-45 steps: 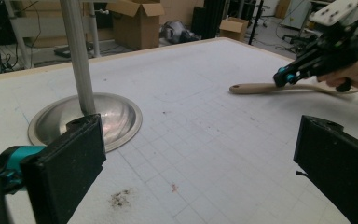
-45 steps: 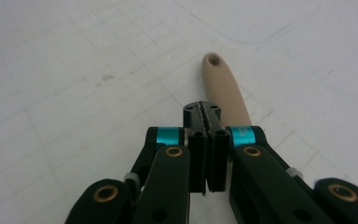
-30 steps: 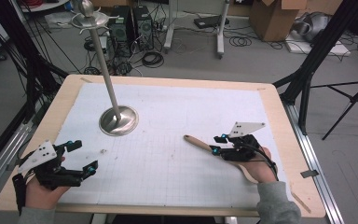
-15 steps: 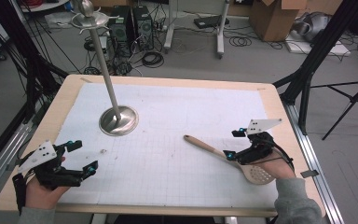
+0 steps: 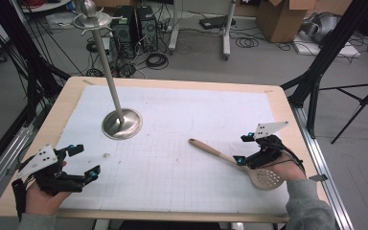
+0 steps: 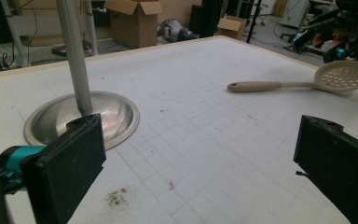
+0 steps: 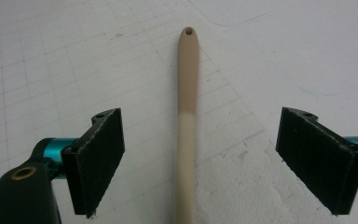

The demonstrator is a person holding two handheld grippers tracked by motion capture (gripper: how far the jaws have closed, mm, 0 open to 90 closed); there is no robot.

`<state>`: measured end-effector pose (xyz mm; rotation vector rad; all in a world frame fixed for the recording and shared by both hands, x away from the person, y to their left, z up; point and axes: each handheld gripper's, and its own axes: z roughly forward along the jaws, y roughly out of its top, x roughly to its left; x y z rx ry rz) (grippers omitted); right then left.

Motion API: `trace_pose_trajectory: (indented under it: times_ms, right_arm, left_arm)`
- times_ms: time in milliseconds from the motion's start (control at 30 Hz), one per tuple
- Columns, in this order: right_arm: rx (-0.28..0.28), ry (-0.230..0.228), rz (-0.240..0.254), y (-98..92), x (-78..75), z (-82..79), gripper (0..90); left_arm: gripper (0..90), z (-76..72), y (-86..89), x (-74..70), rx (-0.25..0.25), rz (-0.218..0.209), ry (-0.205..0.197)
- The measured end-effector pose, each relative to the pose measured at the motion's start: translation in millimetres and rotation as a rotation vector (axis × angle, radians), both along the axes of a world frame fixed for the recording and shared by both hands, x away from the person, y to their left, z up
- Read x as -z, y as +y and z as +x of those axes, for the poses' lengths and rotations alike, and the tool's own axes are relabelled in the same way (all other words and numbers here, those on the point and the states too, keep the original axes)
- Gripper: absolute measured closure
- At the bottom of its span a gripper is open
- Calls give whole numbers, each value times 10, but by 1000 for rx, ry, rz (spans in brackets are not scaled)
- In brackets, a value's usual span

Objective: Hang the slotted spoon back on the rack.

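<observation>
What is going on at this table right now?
A person holds a gripper in each hand. The right gripper has just opened; its jaws stand wide on either side of the slotted spoon, whose handle lies flat on the mat between them, untouched. The left gripper sits open near the table's front corner. A metal stand rises farther back.

Slotted spoon (image 5: 249,166) flat on table (image 5: 182,84) — right tool (image 5: 242,149) open
</observation>
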<state>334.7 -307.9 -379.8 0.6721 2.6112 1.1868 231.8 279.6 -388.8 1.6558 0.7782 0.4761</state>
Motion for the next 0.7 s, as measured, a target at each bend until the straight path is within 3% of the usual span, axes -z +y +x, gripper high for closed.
trace_pose_trajectory:
  times_ms: [367, 700]
  right_arm:
    - [-42, 41, -45, 62, 129, 111, 150]
    - [-65, 99, -143, 115, 221, 111, 212]
  left_arm:
    - [25, -9, 6, 3, -5, -1, 2]
    - [25, 1, -2, 10, -5, -3, 6]
